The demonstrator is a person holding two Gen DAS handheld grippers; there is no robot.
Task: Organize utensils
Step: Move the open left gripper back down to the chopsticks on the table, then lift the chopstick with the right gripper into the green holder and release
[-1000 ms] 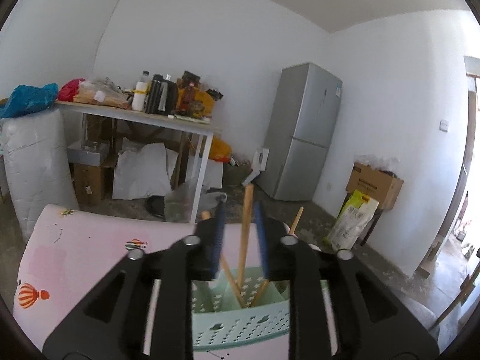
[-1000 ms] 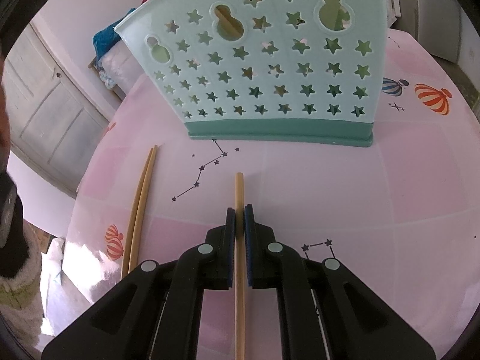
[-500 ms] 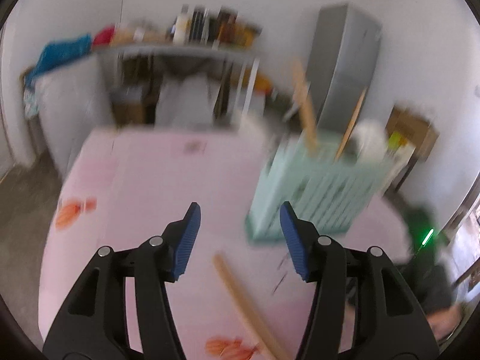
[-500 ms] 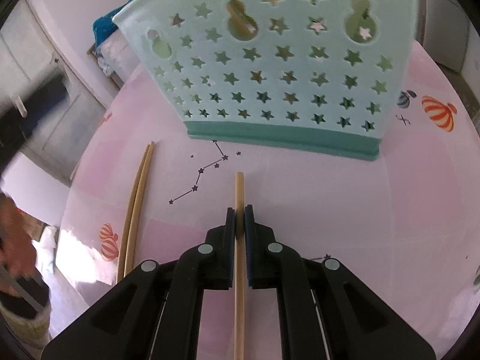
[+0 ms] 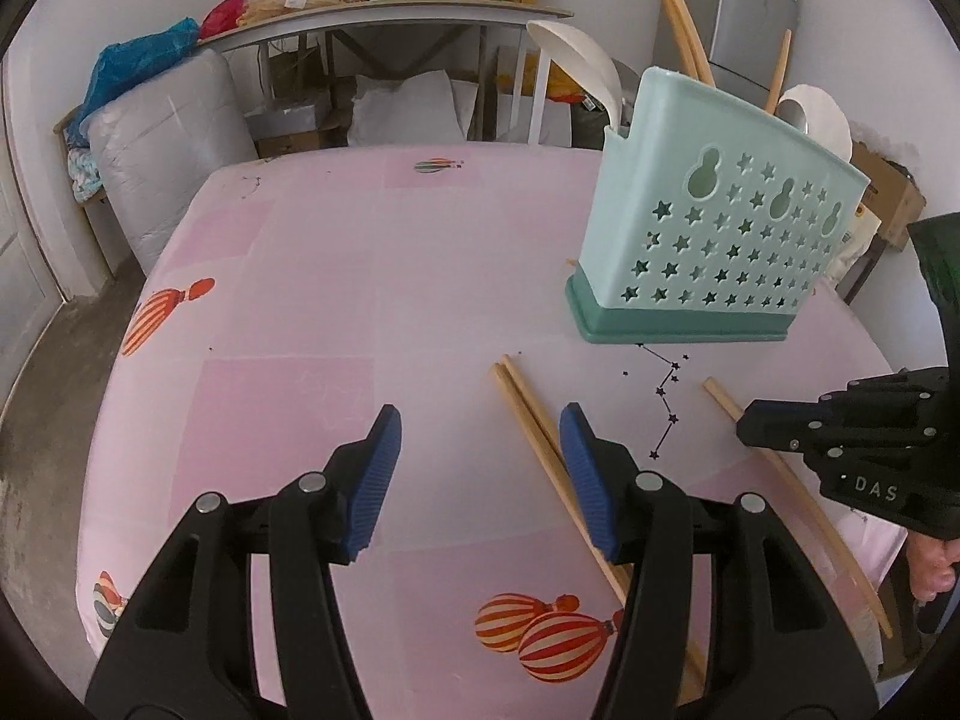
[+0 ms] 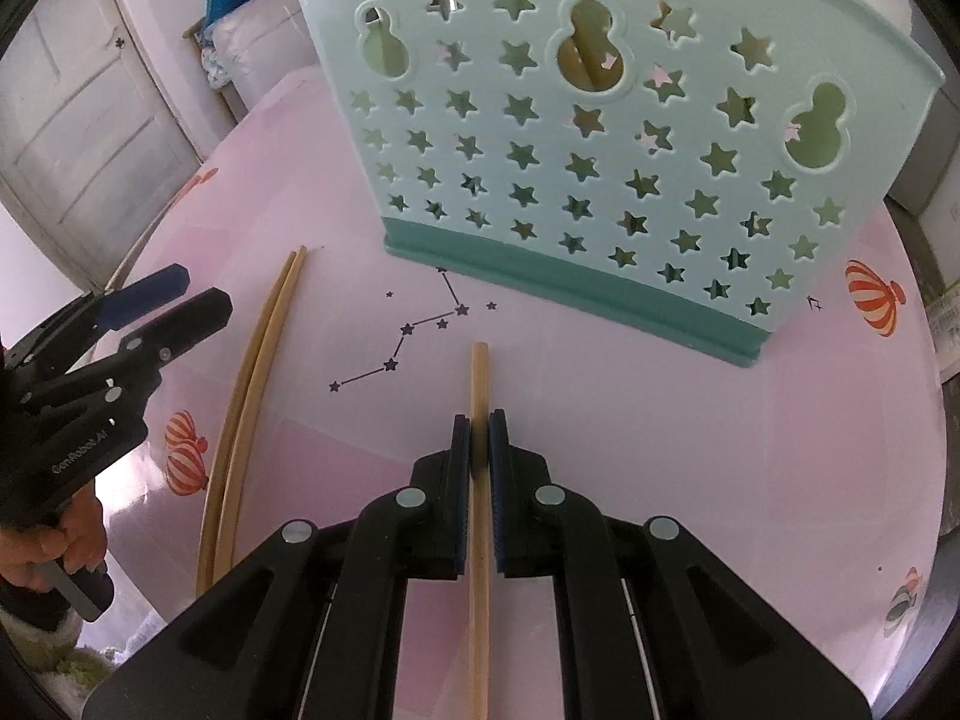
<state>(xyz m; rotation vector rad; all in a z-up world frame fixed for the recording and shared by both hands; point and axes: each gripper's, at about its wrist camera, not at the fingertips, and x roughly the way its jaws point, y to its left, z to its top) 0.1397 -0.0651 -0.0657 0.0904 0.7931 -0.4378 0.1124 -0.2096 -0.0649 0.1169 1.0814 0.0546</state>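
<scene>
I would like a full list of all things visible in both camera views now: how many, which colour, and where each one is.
utensil holder: one, mint green with a darker base, standing on the table.
chopsticks in holder: at least three, wooden, sticking up out of it.
ladles: two, white, in the holder.
chopstick pair: two, wooden, lying side by side on the cloth.
single chopstick: one, wooden, between the right jaws.
tablecloth: one, pink with balloon prints.
fridge: one, grey, at the back wall.
cluttered shelf table: one, behind.
left gripper: black, blue pads, just opened, empty.
right gripper: black, shut on the single chopstick.
</scene>
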